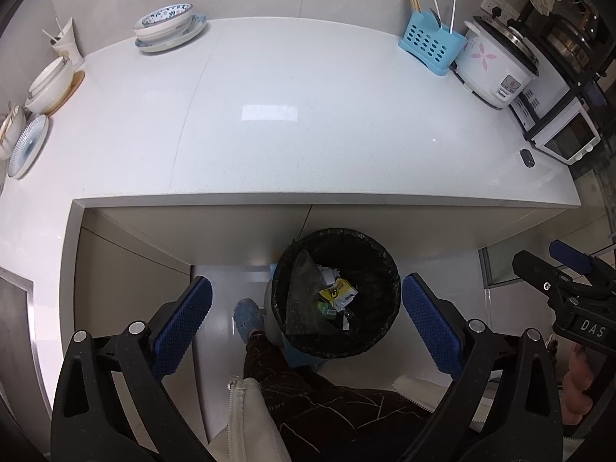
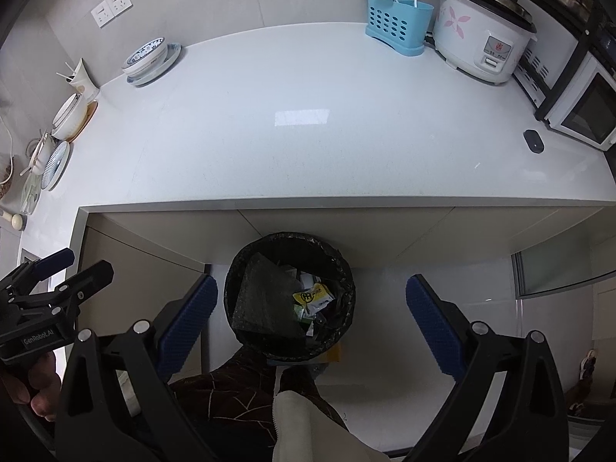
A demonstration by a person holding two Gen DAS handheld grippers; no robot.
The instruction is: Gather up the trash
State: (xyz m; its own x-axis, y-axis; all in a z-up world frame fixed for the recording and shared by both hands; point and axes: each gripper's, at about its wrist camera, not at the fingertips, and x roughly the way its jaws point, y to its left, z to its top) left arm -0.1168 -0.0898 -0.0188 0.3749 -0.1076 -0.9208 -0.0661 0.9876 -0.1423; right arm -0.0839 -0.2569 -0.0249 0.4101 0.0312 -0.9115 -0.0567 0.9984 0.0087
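The trash bin (image 1: 335,293), lined with a black bag, stands on the floor just in front of the counter edge, in the lower middle of both views. Inside it lie a yellow wrapper (image 1: 338,293), some white paper scraps, a small green piece and a dark grey sheet (image 1: 304,296) leaning against its left wall.

The left gripper (image 1: 306,323) hangs above the bin with its blue-padded fingers (image 1: 184,317) spread wide, holding nothing; the bin shows between them. The right gripper (image 2: 311,321) is likewise wide apart and empty, its blue pads (image 2: 433,329) flanking the bin from above. Each gripper also appears at the edge of the other's view, low on the right in the left wrist view and low on the left in the right wrist view, with a hand (image 2: 36,389) on the handle.

Below the bin, a person's dark patterned trouser leg (image 1: 308,396) and a blue shoe cover (image 1: 246,317) show on the pale floor.

The white counter (image 1: 292,115) fills the upper half. At its upper left sit stacked blue-patterned bowls on a plate (image 1: 169,27); further left, white bowls and a striped plate (image 1: 27,146) stand near the edge. At upper right are a light blue utensil holder (image 1: 431,44) with chopsticks, beside it a white rice cooker (image 1: 496,65) with pink flowers, then a small oven (image 1: 566,131) on a black rack. A small black object (image 1: 526,157) lies on the counter near the oven.
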